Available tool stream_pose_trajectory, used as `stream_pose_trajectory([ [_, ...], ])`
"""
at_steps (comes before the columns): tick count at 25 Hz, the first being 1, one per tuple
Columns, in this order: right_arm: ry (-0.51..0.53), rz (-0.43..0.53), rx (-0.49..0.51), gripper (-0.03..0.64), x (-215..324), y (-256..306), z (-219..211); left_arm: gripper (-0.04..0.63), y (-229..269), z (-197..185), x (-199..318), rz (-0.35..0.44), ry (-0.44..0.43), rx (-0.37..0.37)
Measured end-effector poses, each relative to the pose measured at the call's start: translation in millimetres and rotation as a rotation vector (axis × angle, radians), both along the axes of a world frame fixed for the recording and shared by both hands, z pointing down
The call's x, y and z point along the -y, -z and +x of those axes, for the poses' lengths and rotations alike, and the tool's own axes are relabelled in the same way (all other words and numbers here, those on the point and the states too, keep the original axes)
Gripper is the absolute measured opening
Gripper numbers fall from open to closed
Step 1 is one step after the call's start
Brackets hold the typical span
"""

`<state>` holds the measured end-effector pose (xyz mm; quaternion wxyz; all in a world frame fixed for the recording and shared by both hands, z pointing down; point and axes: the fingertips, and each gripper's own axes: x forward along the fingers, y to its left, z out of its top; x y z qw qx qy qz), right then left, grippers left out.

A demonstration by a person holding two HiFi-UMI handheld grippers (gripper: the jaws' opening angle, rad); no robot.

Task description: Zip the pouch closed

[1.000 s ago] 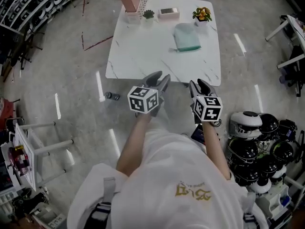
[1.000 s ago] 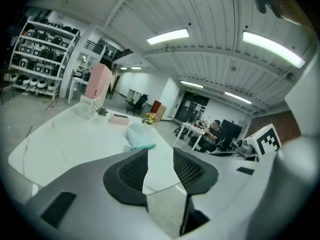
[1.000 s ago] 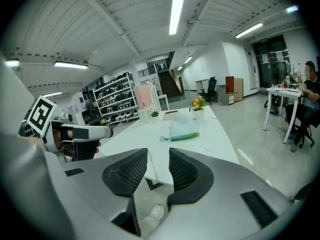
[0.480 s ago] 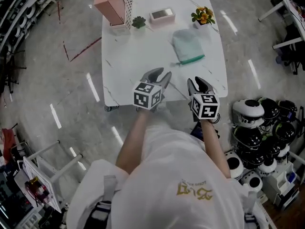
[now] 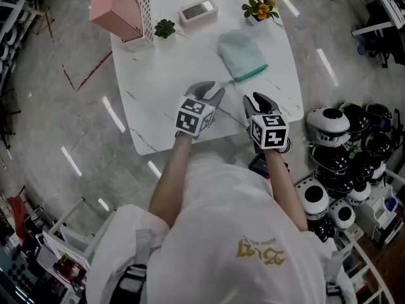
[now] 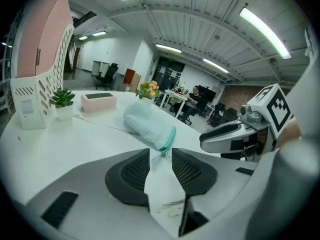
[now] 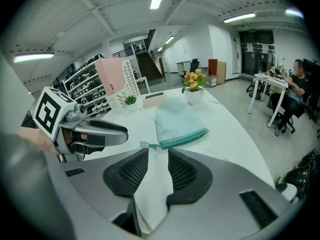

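Head view: a pale mint fabric pouch with a teal zip [image 5: 240,52] lies on the white marbled square table [image 5: 166,81], toward its right edge, zip side facing the person. The left gripper [image 5: 212,91] and right gripper [image 5: 255,100] hover side by side over the near part of the table, short of the pouch. Bare tabletop spreads to the left. A pink perforated file holder [image 5: 119,8], a small green plant [image 5: 164,28], a flat pink box [image 5: 197,10] and a potted orange flower [image 5: 259,6] line the far edge.

Left gripper view: the left gripper [image 6: 161,156] has its jaws spread, having just been closing. Only bare table lies between them, and the pouch [image 6: 146,123] is ahead, untouched.

Right gripper view: the right gripper [image 7: 158,156] is likewise parted after narrowing a little, nothing pinched. The zip's end [image 7: 159,146] sits just beyond the jaw tips. Open tabletop runs to the curved right edge.
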<state>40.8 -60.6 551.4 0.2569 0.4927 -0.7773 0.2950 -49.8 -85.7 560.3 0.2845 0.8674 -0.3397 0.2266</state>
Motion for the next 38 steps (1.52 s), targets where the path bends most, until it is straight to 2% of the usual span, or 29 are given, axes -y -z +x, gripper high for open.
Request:
stream_pose_trajectory([
  [6,0.005,-0.048,0.009,0.135,9,-10,-10,0.155,-18,9,1,-0.029,-0.070,0.037],
  [17,0.058,-0.102,0.028,0.113,18,-38,-19,0.155,-44,19,8,-0.079,-0.085,0.094],
  [23,0.092,-0.120,0.036,0.109,23,-52,-24,0.152,-53,25,12,-0.080,-0.110,0.127],
  [25,0.095,-0.119,0.032,0.109,26,-56,-26,0.133,-57,25,12,-0.080,-0.123,0.145],
  [30,0.113,-0.080,-0.022,0.109,33,-58,-25,0.127,-54,32,13,-0.063,-0.140,0.149],
  [38,0.139,-0.085,-0.055,0.090,33,-64,-29,0.102,-58,39,13,-0.050,-0.177,0.174],
])
